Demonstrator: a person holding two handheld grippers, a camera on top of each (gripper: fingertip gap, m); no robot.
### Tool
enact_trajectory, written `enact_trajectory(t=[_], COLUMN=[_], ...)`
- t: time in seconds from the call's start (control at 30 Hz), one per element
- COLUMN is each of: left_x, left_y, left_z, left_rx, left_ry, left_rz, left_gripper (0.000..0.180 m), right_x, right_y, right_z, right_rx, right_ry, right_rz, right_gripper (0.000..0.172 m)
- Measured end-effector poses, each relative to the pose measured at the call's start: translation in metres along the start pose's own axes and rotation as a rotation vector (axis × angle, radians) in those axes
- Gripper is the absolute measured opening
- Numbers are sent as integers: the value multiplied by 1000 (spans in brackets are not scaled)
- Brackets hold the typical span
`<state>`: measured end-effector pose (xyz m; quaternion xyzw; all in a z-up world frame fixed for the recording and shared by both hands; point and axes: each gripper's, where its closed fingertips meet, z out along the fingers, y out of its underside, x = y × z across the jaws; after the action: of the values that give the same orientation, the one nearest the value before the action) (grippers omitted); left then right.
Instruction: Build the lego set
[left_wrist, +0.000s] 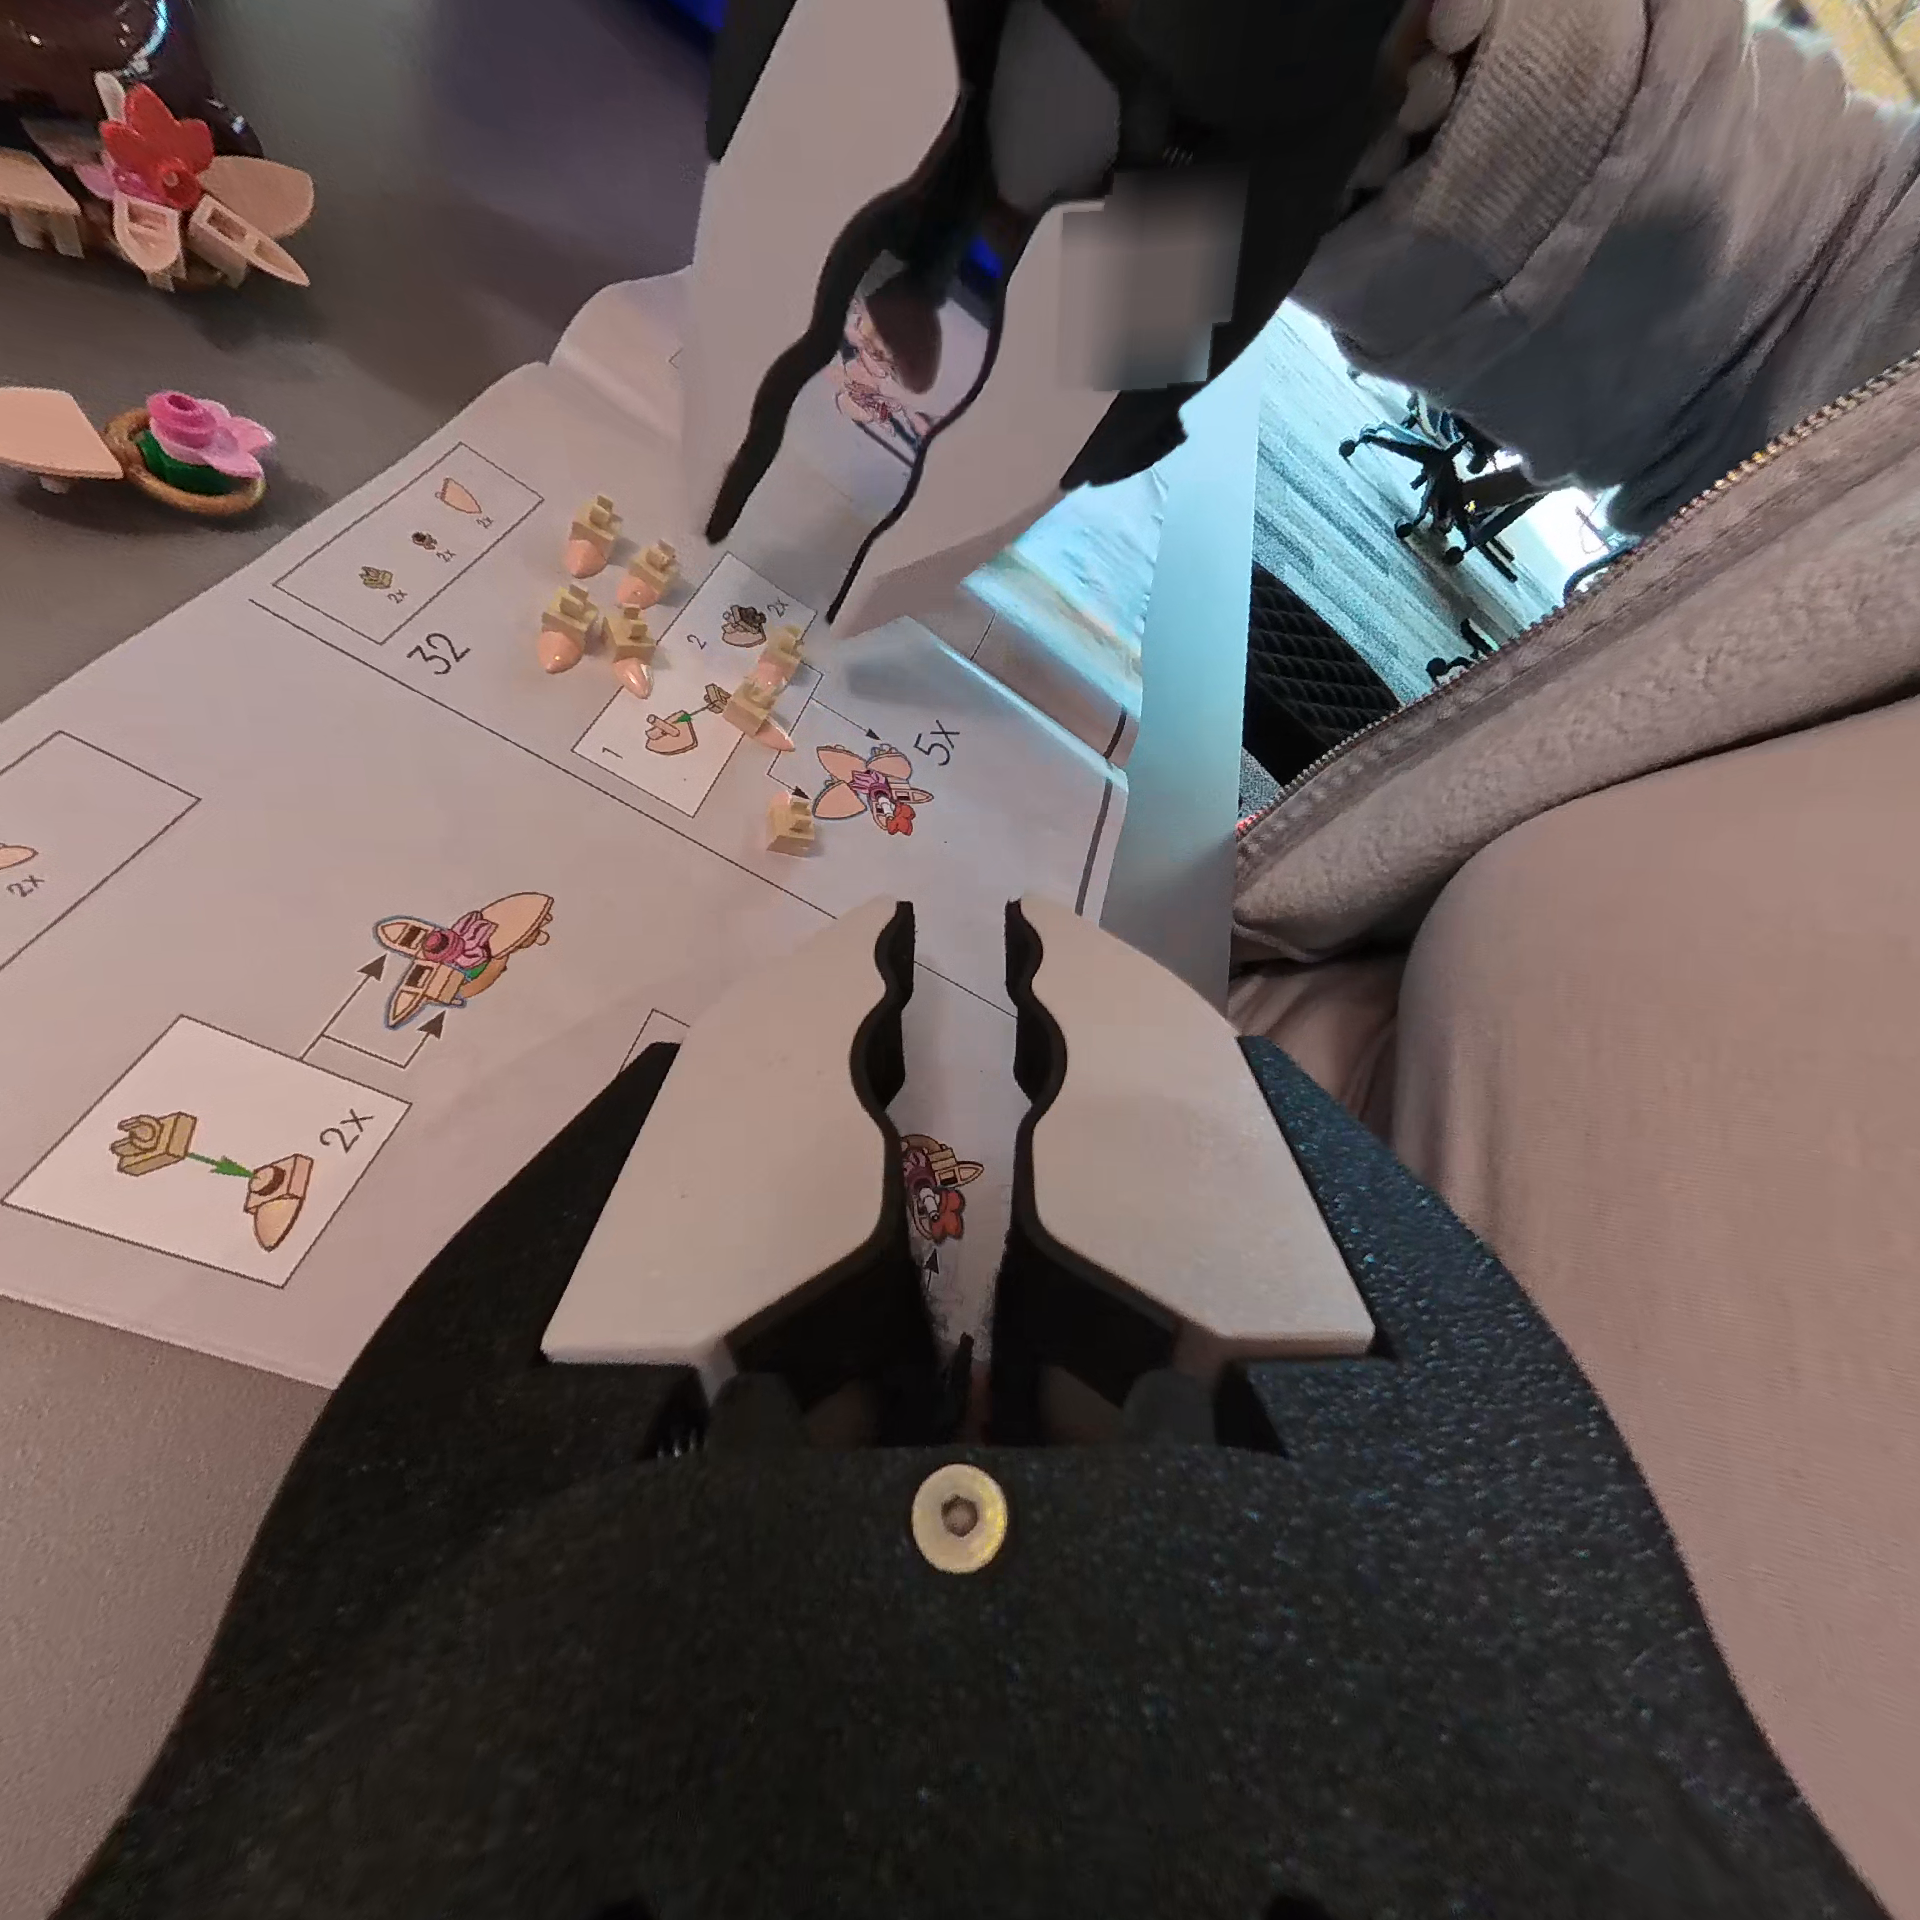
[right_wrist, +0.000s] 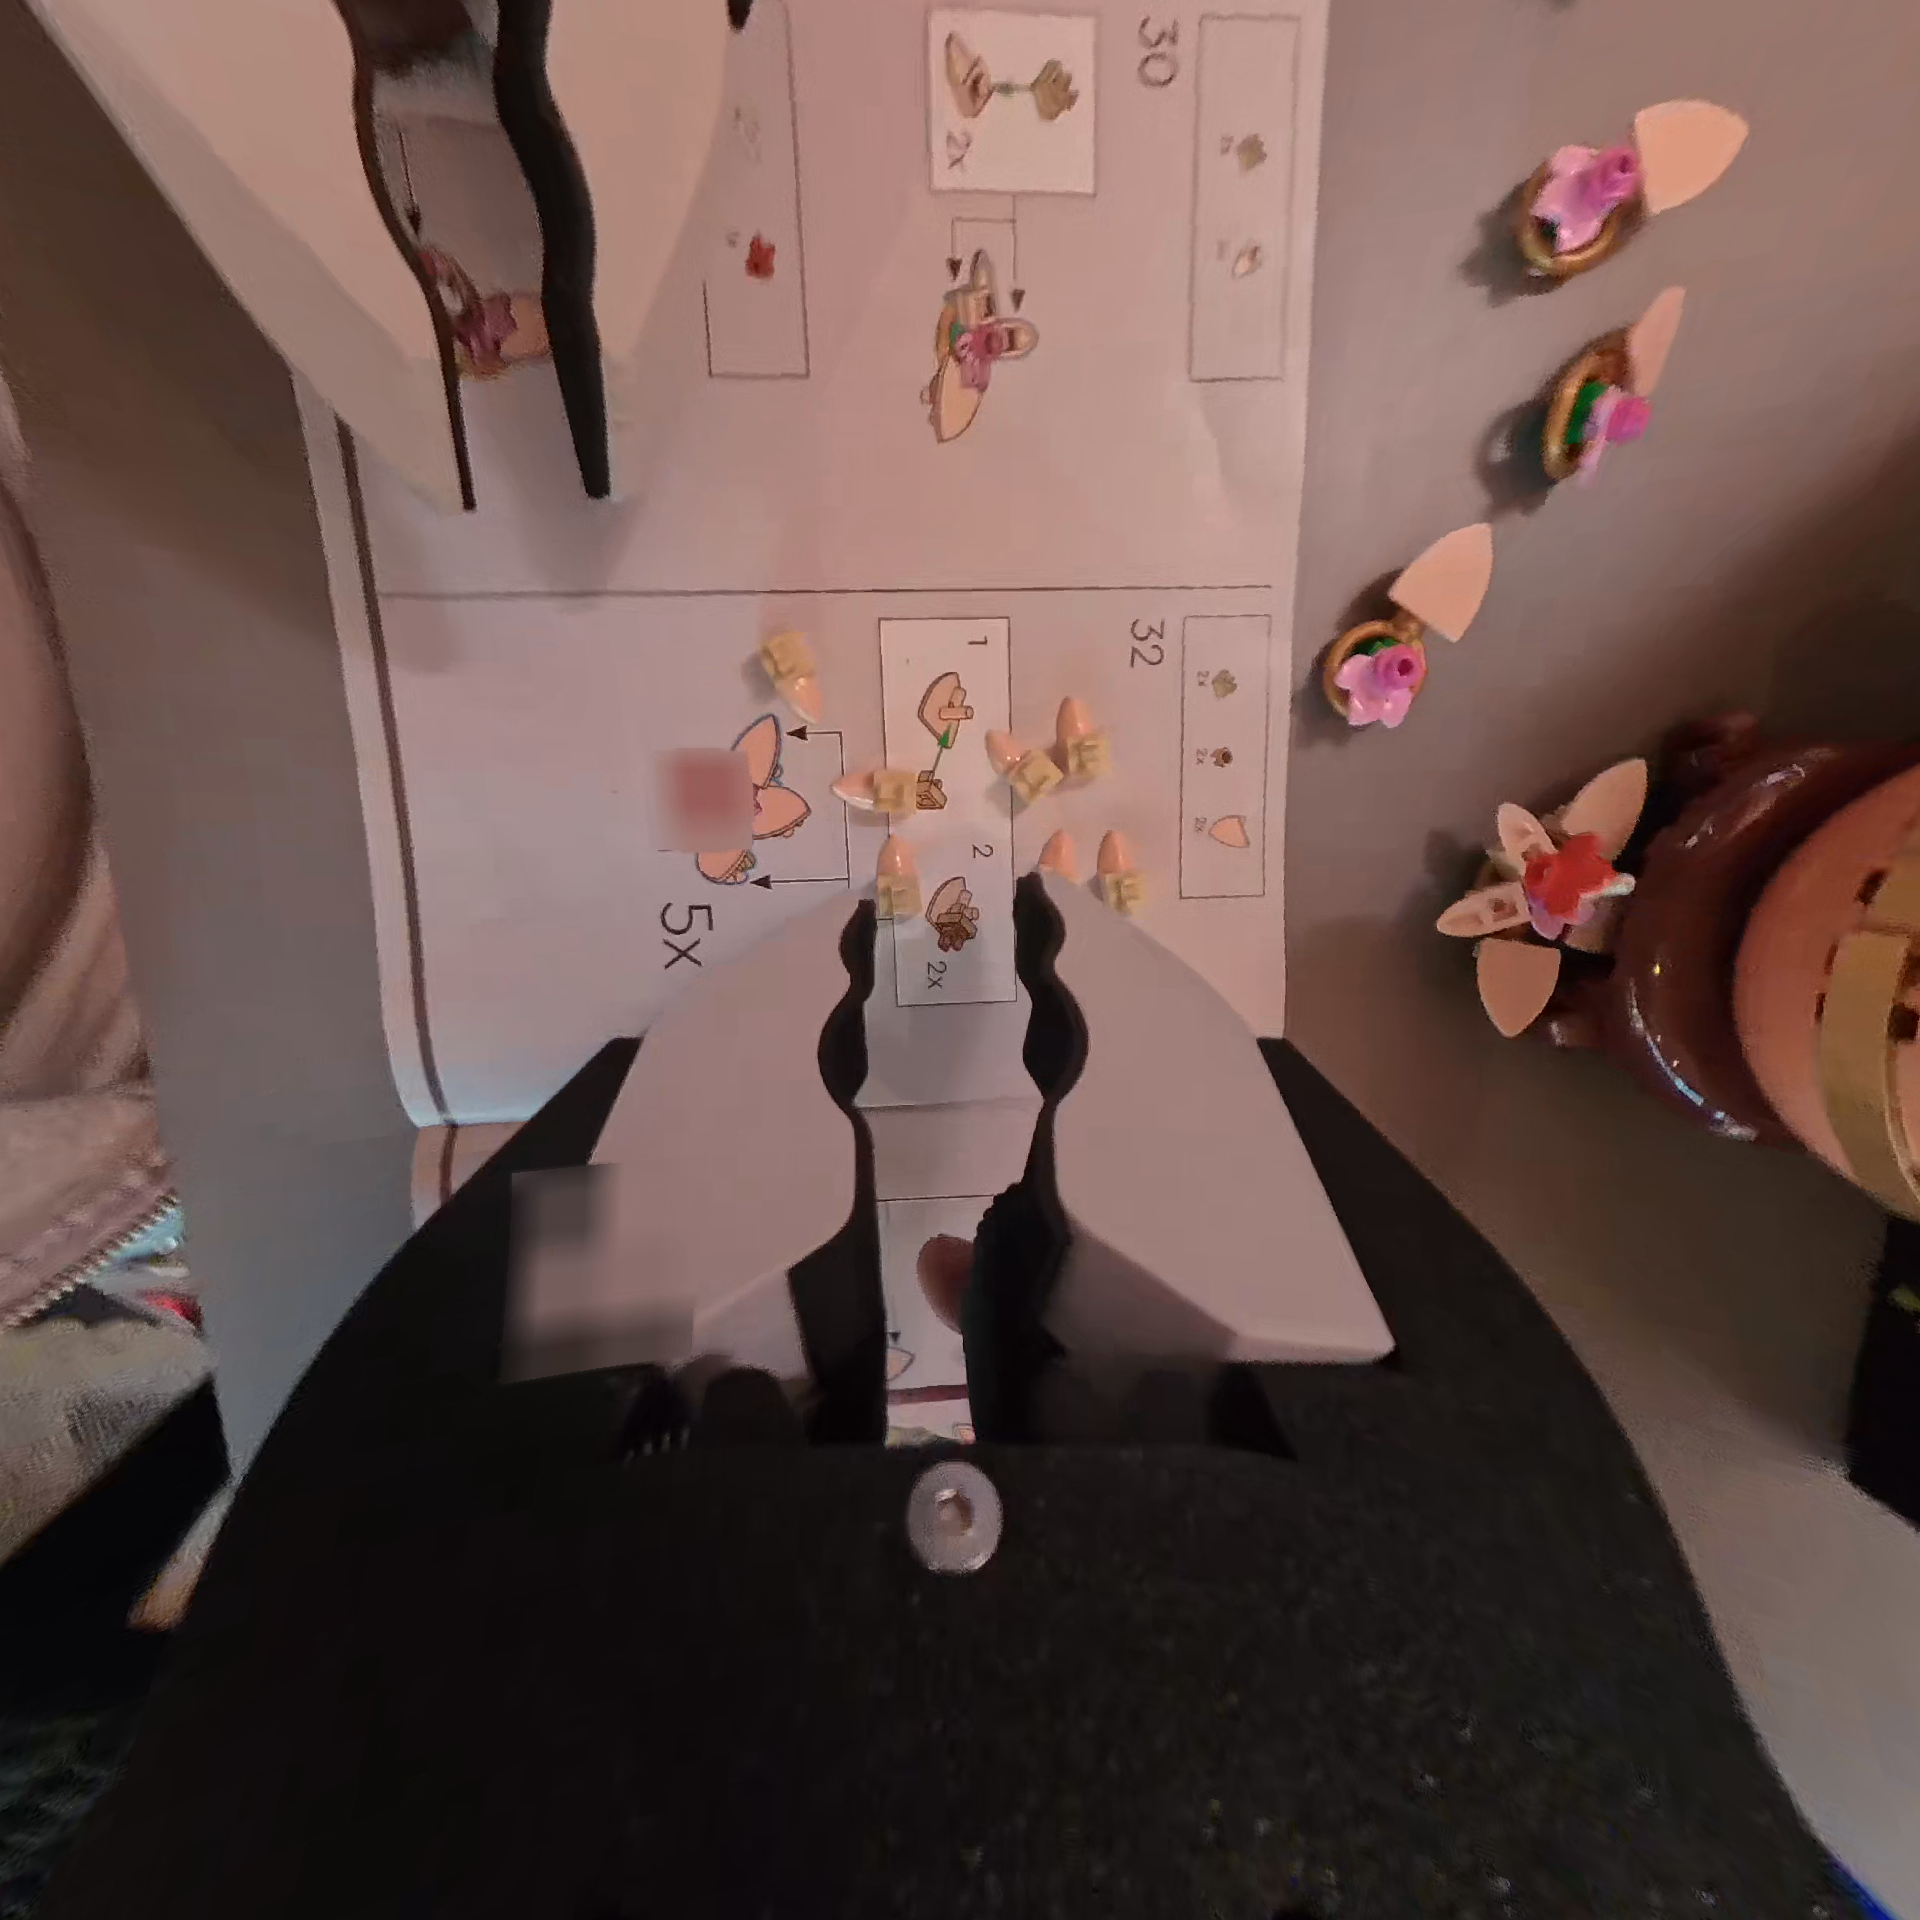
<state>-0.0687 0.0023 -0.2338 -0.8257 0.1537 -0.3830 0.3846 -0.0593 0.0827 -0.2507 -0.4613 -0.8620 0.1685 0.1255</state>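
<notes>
At the bench's far left edge in the left wrist view stand a red-flowered assembly (left_wrist: 161, 177) and a pink flower on a gold ring (left_wrist: 203, 447). Right of them the instruction booklet (left_wrist: 312, 790) lies open and carries a cluster of small tan-and-peach pieces (left_wrist: 613, 592) near its middle, with one lone tan piece (left_wrist: 792, 826) nearer the page's right edge. The left gripper (left_wrist: 958, 914) hovers low over the page, jaws parted on nothing, the lone piece just ahead of it. The right gripper (right_wrist: 945, 894) hangs over the cluster, released and empty, a piece (right_wrist: 896, 878) just beside its left fingertip. Judged from this crowding, a fingertip could nudge neighbouring pieces, or drag the loose page and scatter them toward the bench edge.
</notes>
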Motion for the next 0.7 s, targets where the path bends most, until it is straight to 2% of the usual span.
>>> enact_trajectory(t=[0.1, 0.17, 0.3, 0.33, 0.4, 0.47, 0.5, 0.57, 0.6, 0.7], left_x=[0, 0, 1, 1, 1, 0, 0, 1, 1, 1], left_y=[0, 1, 1, 1, 1, 2, 3, 3, 3, 3], left_z=[0, 0, 0, 0, 0, 1, 2, 2, 2, 1], left_rx=[-1, -4, -4, -3, -6, -16, -21, -24, -24, -18], left_ry=[-4, -5, 0, 2, 3, 2, 0, 0, 3, 10], left_rz=[2, 2, 2, -1, -7, -9, -8, -3, -4, -8], left_gripper=[17, 17, 17, 17, 17, 17, 17, 17, 17, 17], right_x=[0, 6, 37, 37, 34, 25, 20, 9, 9, 16], right_y=[-4, 5, 63, 76, 88, 100, 113, 132, 141, 161], right_z=[-16, -40, -129, -147, -161, -146, -130, -91, -81, -69], right_rx=[112, 137, 3, 8, 163, 350, 381, 398, 408, 434], right_ry=[13, 91, 540, 637, 778, 813, 816, 769, 782, 814], right_rz=[110, 166, 348, 426, 629, 849, 953, 1098, 1143, 1237], right_gripper=[25, 27, 30, 29, 22, 21, 23, 35, 34, 30])
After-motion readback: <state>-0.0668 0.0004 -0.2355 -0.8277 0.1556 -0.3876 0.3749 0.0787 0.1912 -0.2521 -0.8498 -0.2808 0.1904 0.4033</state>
